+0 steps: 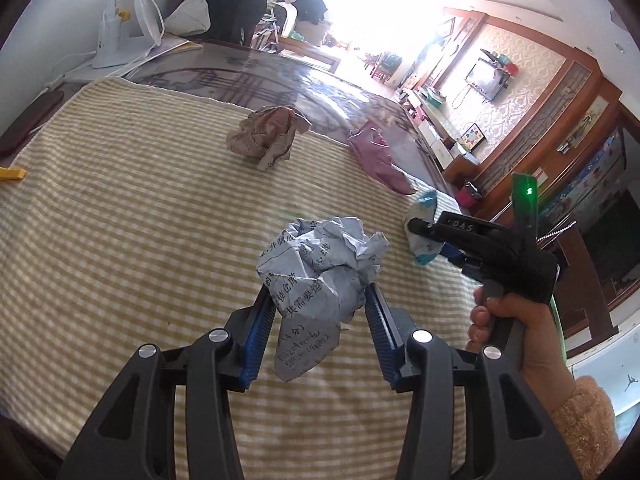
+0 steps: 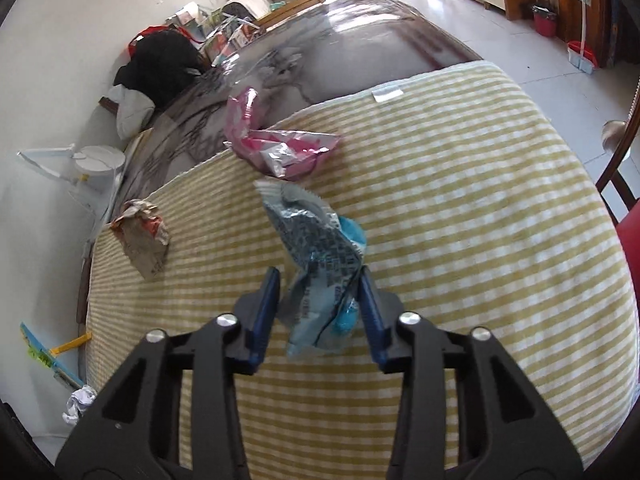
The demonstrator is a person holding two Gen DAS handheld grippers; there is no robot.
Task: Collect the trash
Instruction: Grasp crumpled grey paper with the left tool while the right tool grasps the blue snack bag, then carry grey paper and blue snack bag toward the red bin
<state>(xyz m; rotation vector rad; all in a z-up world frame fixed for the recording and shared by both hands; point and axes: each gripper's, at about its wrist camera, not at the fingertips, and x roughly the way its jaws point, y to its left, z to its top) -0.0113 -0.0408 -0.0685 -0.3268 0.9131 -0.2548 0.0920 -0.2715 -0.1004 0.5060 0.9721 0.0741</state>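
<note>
In the left wrist view my left gripper (image 1: 320, 292) is shut on a crumpled ball of printed grey paper (image 1: 320, 260), held just above the yellow-striped cloth (image 1: 120, 220). To its right a hand holds my right gripper (image 1: 424, 236) down at a blue-and-white snack wrapper (image 1: 418, 210) near the cloth's edge. The right wrist view shows that gripper (image 2: 319, 276) shut on the wrapper (image 2: 316, 240), its blue pads pressing the crinkled lower part. A crumpled brown paper bag (image 1: 264, 136) (image 2: 140, 236) and a pink wrapper (image 1: 376, 156) (image 2: 280, 148) lie farther back on the cloth.
The cloth covers part of a dark patterned tabletop (image 2: 360, 32). A yellow clip (image 1: 12, 174) sits at the cloth's left edge. A white stand (image 1: 116, 24) and dark clothes are at the back. A red chair (image 2: 628, 248) is on the right; a white paper ball (image 2: 80, 400) lies on the floor.
</note>
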